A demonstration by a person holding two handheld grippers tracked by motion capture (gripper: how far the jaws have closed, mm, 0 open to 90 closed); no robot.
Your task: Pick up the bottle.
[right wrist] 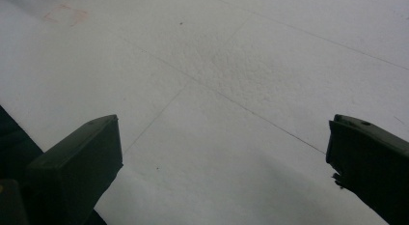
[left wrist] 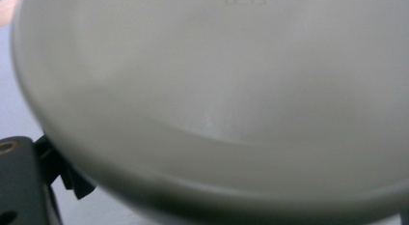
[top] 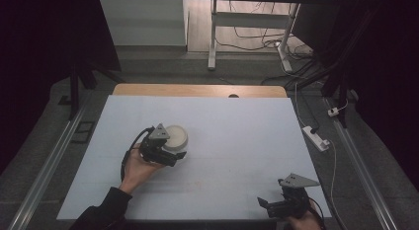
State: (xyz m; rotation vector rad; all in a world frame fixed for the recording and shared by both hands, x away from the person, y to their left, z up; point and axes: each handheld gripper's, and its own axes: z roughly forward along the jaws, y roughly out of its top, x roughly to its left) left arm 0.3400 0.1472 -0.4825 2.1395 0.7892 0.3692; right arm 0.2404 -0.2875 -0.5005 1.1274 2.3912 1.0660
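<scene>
A white round bowl [top: 175, 137] sits left of the middle of the white table, and its pale surface [left wrist: 217, 90] looms very close and blurred in the left gripper view. My left gripper [top: 174, 152] is right up against the bowl's near side, held by a hand. One black finger [left wrist: 70, 180] shows far to the left under the bowl's edge, so the jaws stand wide apart; their tips are hidden by the bowl. My right gripper [top: 267, 204] hovers low over the table's front right corner, open [right wrist: 224, 162], with bare table between its fingers.
The white table cover [top: 232, 141] spreads wide between the two grippers. A wooden edge [top: 197, 90] runs along the far side. On the floor to the right lie a power strip [top: 316, 137] and cables. A desk frame [top: 212, 37] stands beyond the table.
</scene>
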